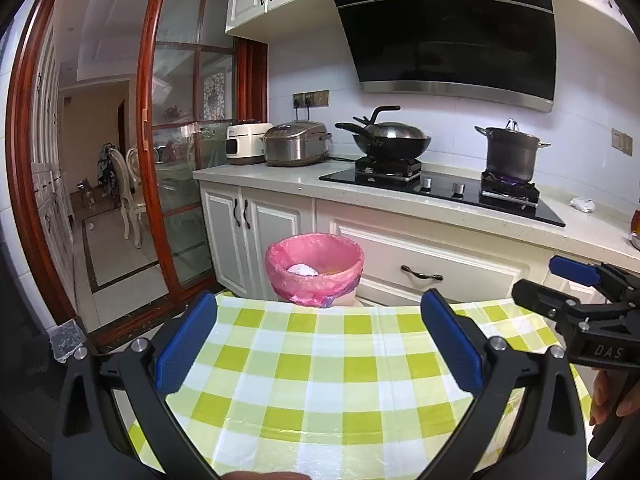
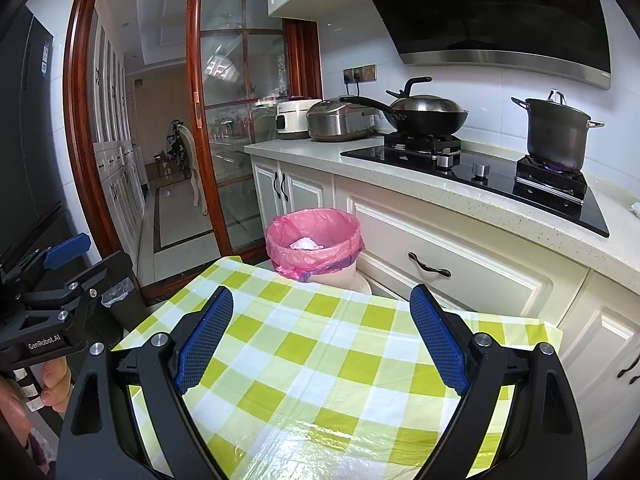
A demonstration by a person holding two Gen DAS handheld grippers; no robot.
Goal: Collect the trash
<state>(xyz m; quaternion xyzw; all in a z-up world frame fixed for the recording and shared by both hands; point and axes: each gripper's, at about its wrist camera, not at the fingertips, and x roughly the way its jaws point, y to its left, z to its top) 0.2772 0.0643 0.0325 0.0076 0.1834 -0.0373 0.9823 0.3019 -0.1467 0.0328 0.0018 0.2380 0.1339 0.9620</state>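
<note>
A kitchen with a stone counter (image 1: 280,178) along white cabinets. A checked tablecloth (image 1: 320,380) lies under both tools. Beyond its far edge stands the pink-lined bin (image 1: 315,266), holding white trash (image 1: 302,269). Left tool (image 1: 316,344) and right tool (image 2: 320,336) both gape, empty.

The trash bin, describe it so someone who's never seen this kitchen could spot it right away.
Find the white cabinets under the stove counter. On the floor before them, past the checked table, stands the trash bin. Its crinkly pink liner sets it apart.
</note>
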